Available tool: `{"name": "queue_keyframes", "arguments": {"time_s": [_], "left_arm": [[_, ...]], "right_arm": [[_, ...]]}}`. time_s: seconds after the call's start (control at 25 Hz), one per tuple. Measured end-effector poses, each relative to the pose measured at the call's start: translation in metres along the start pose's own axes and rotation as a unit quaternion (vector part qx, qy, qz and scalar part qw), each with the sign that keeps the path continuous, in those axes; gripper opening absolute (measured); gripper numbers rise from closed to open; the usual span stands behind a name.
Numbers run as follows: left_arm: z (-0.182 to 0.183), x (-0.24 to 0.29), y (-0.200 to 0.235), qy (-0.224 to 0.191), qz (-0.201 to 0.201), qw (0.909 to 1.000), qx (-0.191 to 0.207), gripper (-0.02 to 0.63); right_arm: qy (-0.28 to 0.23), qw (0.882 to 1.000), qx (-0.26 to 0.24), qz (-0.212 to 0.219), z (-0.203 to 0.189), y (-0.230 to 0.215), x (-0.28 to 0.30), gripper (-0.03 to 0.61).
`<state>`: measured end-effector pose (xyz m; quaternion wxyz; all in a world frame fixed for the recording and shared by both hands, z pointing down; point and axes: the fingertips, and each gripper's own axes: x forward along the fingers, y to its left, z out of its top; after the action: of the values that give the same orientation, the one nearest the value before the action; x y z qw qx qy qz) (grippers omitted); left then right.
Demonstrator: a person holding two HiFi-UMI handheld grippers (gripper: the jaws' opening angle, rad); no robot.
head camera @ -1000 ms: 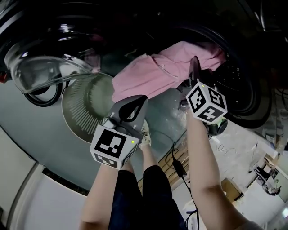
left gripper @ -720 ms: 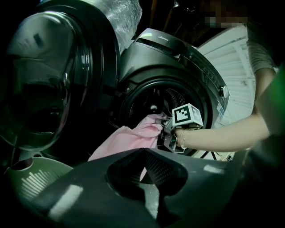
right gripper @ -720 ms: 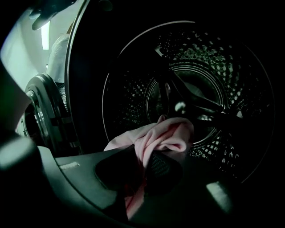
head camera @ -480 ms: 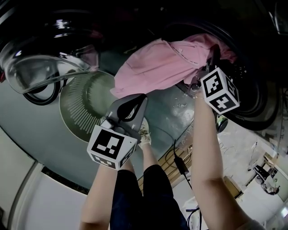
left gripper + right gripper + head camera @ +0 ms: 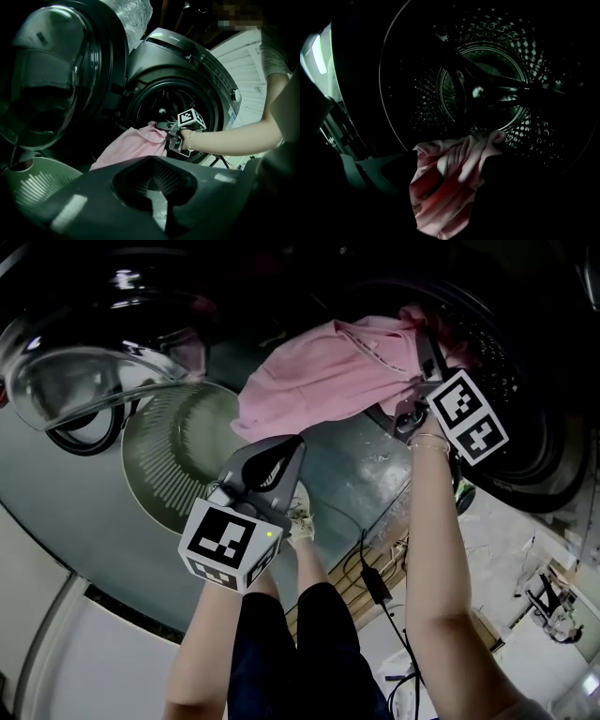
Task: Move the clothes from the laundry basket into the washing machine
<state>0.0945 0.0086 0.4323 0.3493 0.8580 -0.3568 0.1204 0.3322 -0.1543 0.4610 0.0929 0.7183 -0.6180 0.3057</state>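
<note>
A pink garment [image 5: 323, 371] hangs across the lower rim of the washing machine's drum opening [image 5: 511, 381]. My right gripper [image 5: 424, 352] is shut on its upper end and holds it at the drum mouth. In the right gripper view the bunched pink cloth [image 5: 445, 187] sits between the dark jaws of that gripper [image 5: 454, 161], with the perforated drum [image 5: 497, 89] straight ahead. My left gripper [image 5: 281, 454] is shut and holds nothing; it hovers over the pale green laundry basket [image 5: 173, 460]. The left gripper view shows the garment [image 5: 129, 146] trailing from the right gripper [image 5: 174, 133].
The washer's round glass door [image 5: 80, 381] stands swung open at the left, above the basket. A cable and charger [image 5: 373, 585] lie on the floor by the person's legs. Boxes and clutter [image 5: 548, 601] sit at the lower right.
My right gripper has carried the pink garment up and to the right, further into the drum opening. The left gripper has barely moved.
</note>
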Motion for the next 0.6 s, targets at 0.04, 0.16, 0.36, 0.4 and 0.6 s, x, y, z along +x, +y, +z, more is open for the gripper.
{"name": "queue_keyframes", "arguments": {"time_s": [0.04,0.16,0.36,0.4,0.6], "left_arm": [[-0.001,-0.001,0.001,0.001,0.001,1.0,-0.002,0.009],[-0.001,-0.006,0.001,0.001,0.002,1.0,-0.007,0.009],[-0.001,-0.012,0.004,-0.002,0.008,0.9999,-0.014,0.009],[-0.001,-0.013,0.005,-0.003,0.009,0.9998,-0.016,0.009],[-0.004,-0.013,0.01,-0.006,0.012,0.9996,-0.025,0.009]], "right_arm": [[0.0,1.0,-0.004,0.001,-0.001,0.001,-0.006,0.445],[-0.003,1.0,-0.001,0.001,-0.004,0.001,-0.029,0.46],[0.028,1.0,-0.011,0.009,-0.044,0.012,-0.061,0.463],[0.048,0.999,-0.011,0.013,-0.061,0.016,-0.064,0.466],[0.13,0.991,0.038,0.005,-0.144,0.024,-0.069,0.5]]}}
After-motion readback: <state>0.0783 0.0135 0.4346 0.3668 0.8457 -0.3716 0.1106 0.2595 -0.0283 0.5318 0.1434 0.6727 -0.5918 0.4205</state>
